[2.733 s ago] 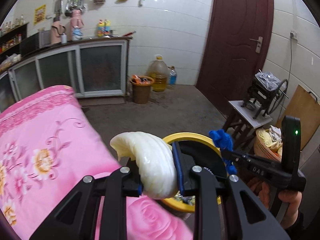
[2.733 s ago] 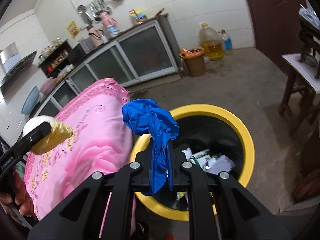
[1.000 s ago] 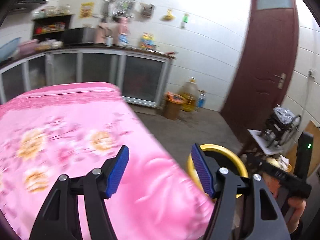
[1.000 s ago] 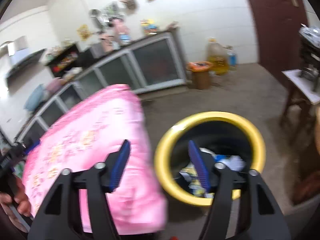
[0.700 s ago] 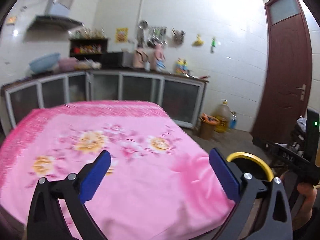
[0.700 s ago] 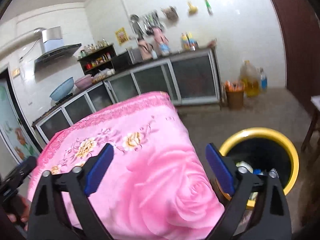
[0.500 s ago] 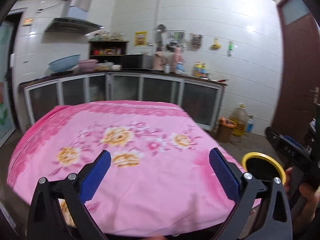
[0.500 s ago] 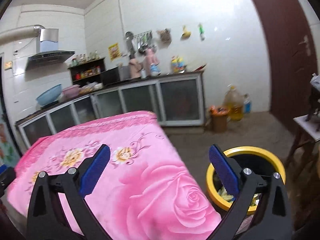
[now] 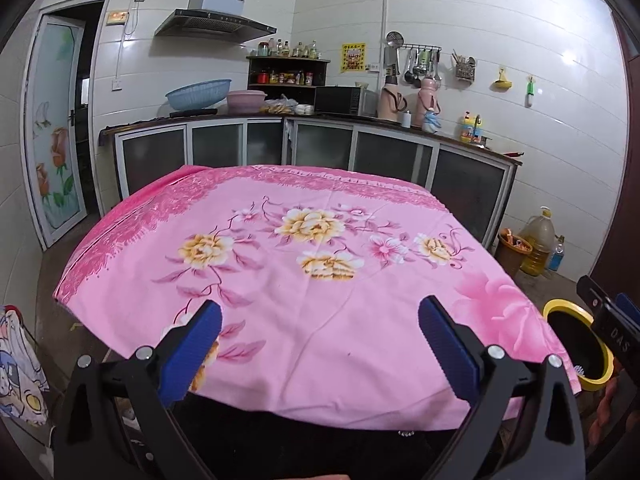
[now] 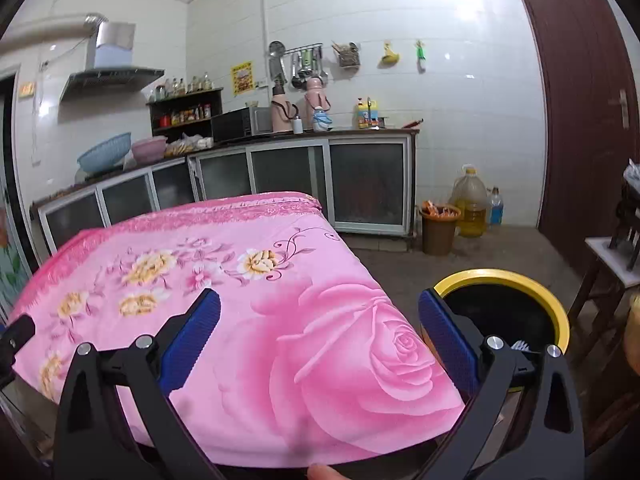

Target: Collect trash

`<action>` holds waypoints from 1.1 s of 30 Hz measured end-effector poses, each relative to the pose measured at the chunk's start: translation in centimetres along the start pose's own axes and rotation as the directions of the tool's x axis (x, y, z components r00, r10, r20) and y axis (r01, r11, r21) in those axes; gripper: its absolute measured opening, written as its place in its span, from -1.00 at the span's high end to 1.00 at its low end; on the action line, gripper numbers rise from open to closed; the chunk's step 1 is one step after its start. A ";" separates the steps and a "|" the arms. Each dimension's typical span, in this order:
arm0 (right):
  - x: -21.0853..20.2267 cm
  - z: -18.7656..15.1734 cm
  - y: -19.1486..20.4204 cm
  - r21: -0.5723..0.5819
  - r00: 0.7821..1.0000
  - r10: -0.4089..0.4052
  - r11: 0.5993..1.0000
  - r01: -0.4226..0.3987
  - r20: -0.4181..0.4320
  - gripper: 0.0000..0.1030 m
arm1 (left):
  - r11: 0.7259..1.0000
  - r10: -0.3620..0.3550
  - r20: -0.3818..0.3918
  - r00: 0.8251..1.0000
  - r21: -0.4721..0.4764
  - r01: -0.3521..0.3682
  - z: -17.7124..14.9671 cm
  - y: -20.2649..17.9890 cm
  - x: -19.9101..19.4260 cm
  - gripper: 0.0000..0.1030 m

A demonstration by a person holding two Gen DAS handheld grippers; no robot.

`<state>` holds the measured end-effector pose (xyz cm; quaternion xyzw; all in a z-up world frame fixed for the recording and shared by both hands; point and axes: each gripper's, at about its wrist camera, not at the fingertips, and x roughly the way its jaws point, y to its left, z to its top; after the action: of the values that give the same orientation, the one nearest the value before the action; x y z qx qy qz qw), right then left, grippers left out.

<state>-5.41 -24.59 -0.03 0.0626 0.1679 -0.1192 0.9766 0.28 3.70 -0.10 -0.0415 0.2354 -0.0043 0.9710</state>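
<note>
Hovering empty with fingers spread wide, the left gripper (image 9: 318, 344) and right gripper (image 10: 319, 340) are facing a bare pink counter (image 9: 320, 280), suggesting collection into the yellow-rimmed bin (image 10: 520, 280) beside its right edge is finished.

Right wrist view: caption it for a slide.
Open right tongs hover empty over the pink floral tablecloth, beside the yellow-rimmed trash bin.

A home kitchen is indicated by the steel range hood (image 9: 216, 20), hung metal utensils (image 9: 418, 62), glass-fronted cabinets (image 9: 360, 152) and black microwave (image 9: 340, 100).
</note>
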 end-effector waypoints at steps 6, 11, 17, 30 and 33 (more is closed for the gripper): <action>0.2 -1.8 1.8 -0.078 0.999 -0.015 0.997 0.012 -0.037 -0.85 | 1.000 0.022 -0.035 0.999 0.005 -0.022 -0.8 -0.2 0.9 -0.84; 0.2 -2.0 2.2 -0.087 0.999 -0.010 0.996 0.007 -0.035 -0.85 | 1.000 0.000 -0.053 0.999 0.011 0.000 -1.1 -0.1 0.9 -0.84; 0.6 -2.4 2.2 -0.085 0.999 -0.019 0.996 0.015 -0.043 -0.85 | 1.000 0.014 -0.038 0.999 0.009 -0.014 -1.1 -0.2 0.3 -0.84; 0.9 -3.0 2.4 -0.094 0.998 -0.037 0.995 0.032 -0.054 -0.85 | 0.999 -0.022 -0.082 0.996 -0.051 0.018 -1.4 0.6 0.9 -0.84; 1.0 -3.1 2.7 -0.103 0.998 -0.034 0.994 0.028 -0.059 -0.85 | 0.998 -0.024 -0.087 0.996 -0.058 0.019 -1.4 0.7 1.0 -0.84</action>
<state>-4.78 -21.74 -3.10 0.0137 0.2040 -0.1239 0.9710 0.56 4.26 -1.87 -0.0714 0.2776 -0.0098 0.9580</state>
